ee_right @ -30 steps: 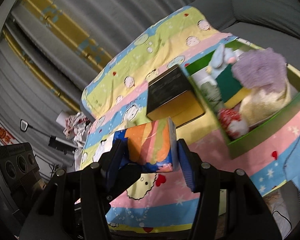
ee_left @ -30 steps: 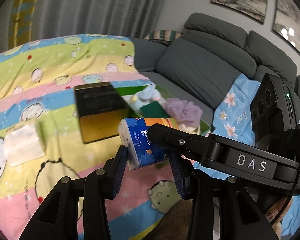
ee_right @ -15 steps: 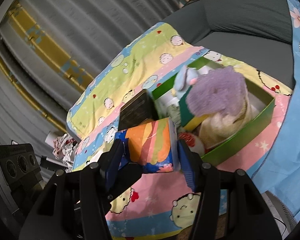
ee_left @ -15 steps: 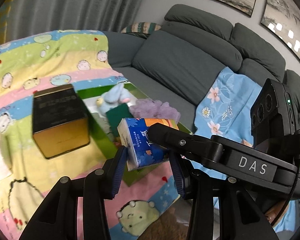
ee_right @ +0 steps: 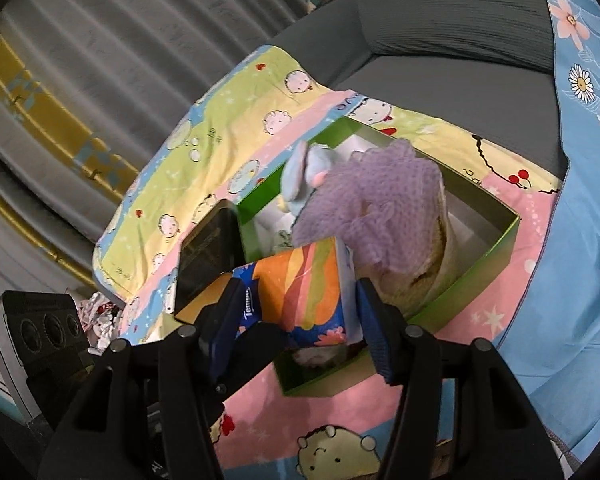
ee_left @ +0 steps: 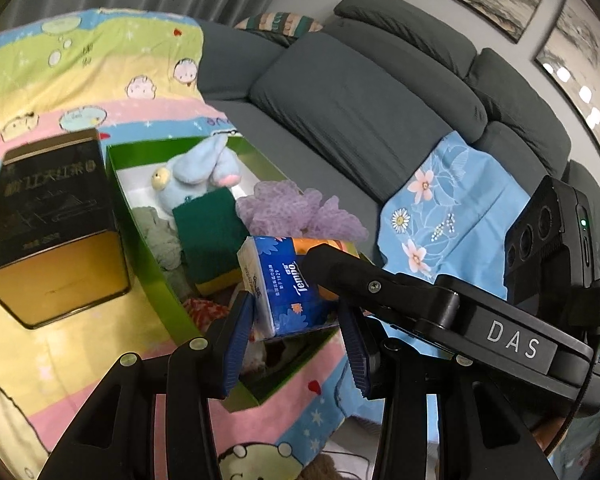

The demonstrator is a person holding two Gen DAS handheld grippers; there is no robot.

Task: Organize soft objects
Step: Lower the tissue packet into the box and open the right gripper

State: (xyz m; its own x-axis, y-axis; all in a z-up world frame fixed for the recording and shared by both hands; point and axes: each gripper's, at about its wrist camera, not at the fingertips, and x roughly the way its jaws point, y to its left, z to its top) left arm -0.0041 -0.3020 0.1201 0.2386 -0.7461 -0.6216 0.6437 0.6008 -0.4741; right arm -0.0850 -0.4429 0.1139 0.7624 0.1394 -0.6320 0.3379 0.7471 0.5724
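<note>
Holding the tissue pack point(ee_left: 284, 284) between both grippers, left gripper point(ee_left: 296, 332) and right gripper point(ee_right: 300, 316) each with jaws pinching it from a different side, you have it hanging above the near end of the green box point(ee_left: 140, 216). Releasing unevenly could tip it onto the near rim and out onto the blanket point(ee_right: 500, 304). The box is crowded: the purple puff point(ee_right: 372, 196), sponge point(ee_left: 208, 232) and plush point(ee_left: 196, 176) leave open room only at the near corner, with the tin point(ee_left: 52, 220) just beside the left wall.

Left gripper point(ee_left: 296, 336): black plastic frame, 2 blue ribbed pads point(ee_left: 236, 340), silver screws. Right gripper point(ee_right: 296, 316): same black build, blue pads, white "DAS" lettering, boxy black camera unit point(ee_left: 548, 240) with green light.
</note>
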